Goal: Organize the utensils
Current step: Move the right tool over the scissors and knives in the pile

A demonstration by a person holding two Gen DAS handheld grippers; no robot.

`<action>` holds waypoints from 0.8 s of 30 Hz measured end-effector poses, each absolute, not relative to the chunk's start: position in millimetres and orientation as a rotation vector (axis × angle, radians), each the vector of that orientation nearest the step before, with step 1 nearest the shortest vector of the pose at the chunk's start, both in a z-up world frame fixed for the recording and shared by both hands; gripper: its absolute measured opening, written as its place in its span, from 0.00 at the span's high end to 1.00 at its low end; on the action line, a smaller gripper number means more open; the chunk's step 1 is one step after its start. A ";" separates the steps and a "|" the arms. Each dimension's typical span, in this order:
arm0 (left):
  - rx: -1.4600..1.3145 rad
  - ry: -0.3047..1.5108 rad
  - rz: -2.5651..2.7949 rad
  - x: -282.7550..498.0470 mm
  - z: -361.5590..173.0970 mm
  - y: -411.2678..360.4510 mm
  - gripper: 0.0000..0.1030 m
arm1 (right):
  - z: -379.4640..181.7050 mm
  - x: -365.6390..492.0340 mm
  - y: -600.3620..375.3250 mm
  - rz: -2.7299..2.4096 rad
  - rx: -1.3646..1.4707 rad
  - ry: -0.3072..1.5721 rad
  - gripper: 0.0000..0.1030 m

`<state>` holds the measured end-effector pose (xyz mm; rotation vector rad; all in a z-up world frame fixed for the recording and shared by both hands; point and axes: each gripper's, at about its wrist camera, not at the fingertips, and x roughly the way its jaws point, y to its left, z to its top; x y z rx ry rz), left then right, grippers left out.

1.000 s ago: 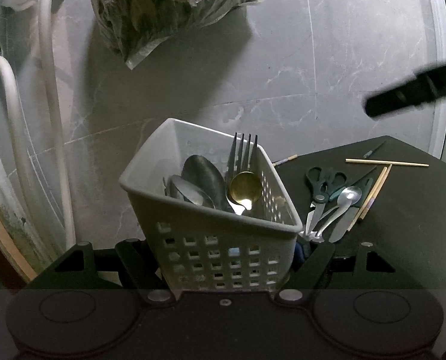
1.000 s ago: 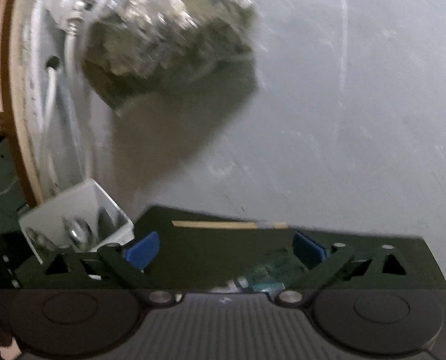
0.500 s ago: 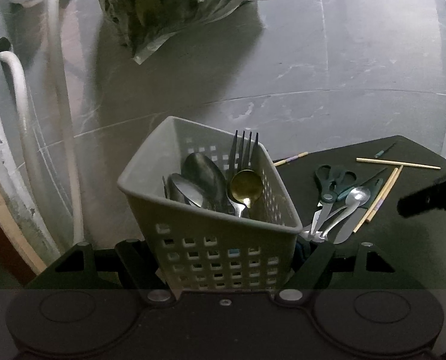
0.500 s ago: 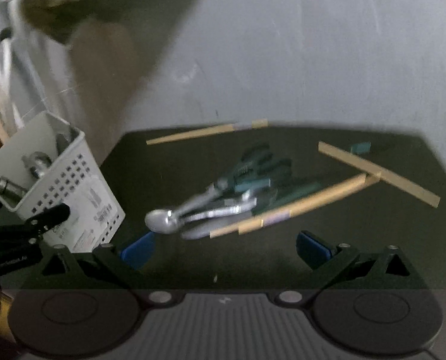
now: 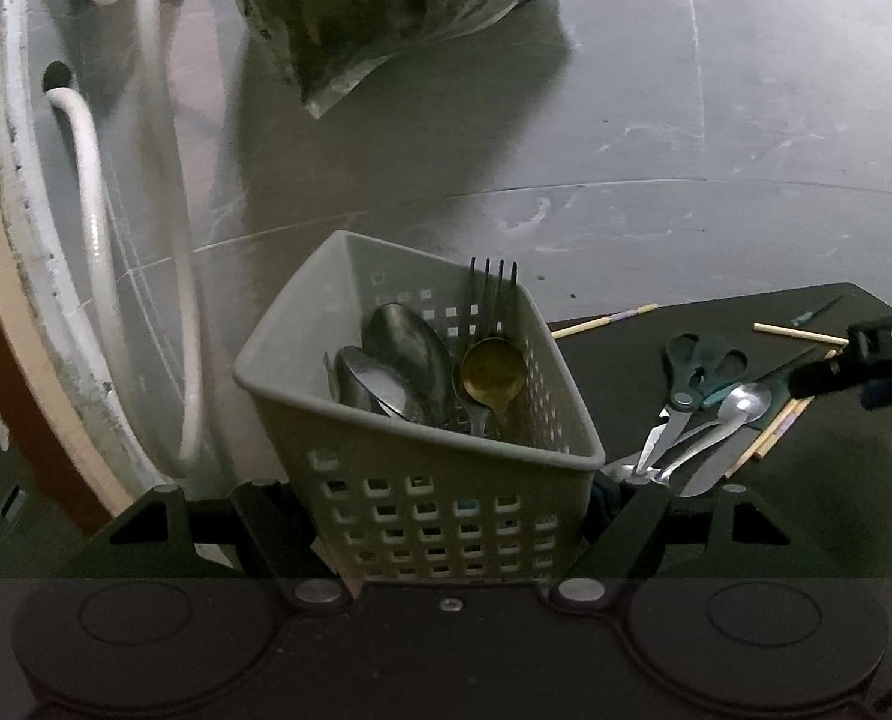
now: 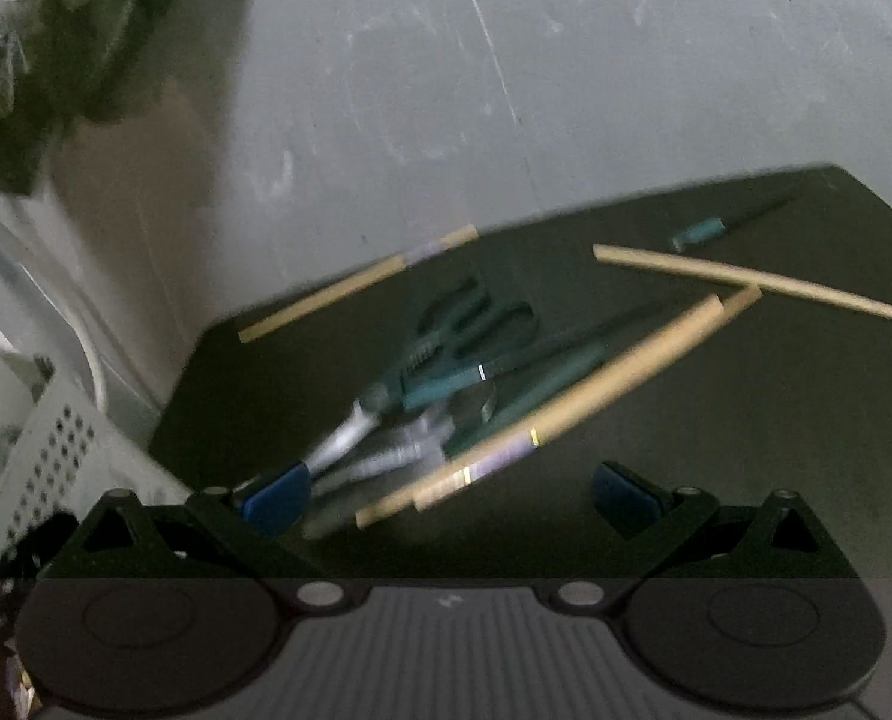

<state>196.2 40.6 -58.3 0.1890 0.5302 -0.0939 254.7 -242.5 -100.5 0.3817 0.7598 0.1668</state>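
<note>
My left gripper is shut on a white perforated basket, one finger on each side wall. In the basket stand a black fork, a gold spoon and steel spoons. To the right, on a dark mat, lie green-handled scissors, a steel spoon and chopsticks. My right gripper hangs open low over that pile, blue pads wide apart. The scissors and chopsticks point toward the gap; the pads touch nothing.
A filled plastic bag lies on the grey marble floor behind the basket. White hoses run along the left wall. More single chopsticks and a small teal-handled tool lie at the mat's far side.
My right gripper has come down and rolled, closing in on the utensil pile on the mat. The left gripper keeps the basket almost still, only tilting slightly.
</note>
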 end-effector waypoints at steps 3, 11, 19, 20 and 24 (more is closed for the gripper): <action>0.184 0.534 -0.074 195.4 -57.6 37.7 0.24 | -103.9 270.1 -246.5 0.223 0.356 0.716 0.02; 0.187 0.539 -0.031 195.4 -57.9 27.8 0.23 | -116.6 312.5 -250.5 0.300 0.334 0.702 0.12; 0.181 0.539 -0.006 195.9 -58.0 23.7 0.23 | -128.1 331.3 -248.6 0.321 0.273 0.757 0.31; 0.181 0.539 -0.004 195.7 -58.1 23.4 0.23 | -128.9 331.3 -249.0 0.318 0.270 0.760 0.36; 0.180 0.538 0.004 195.5 -58.3 22.1 0.23 | -134.3 330.2 -249.6 0.314 0.255 0.789 0.46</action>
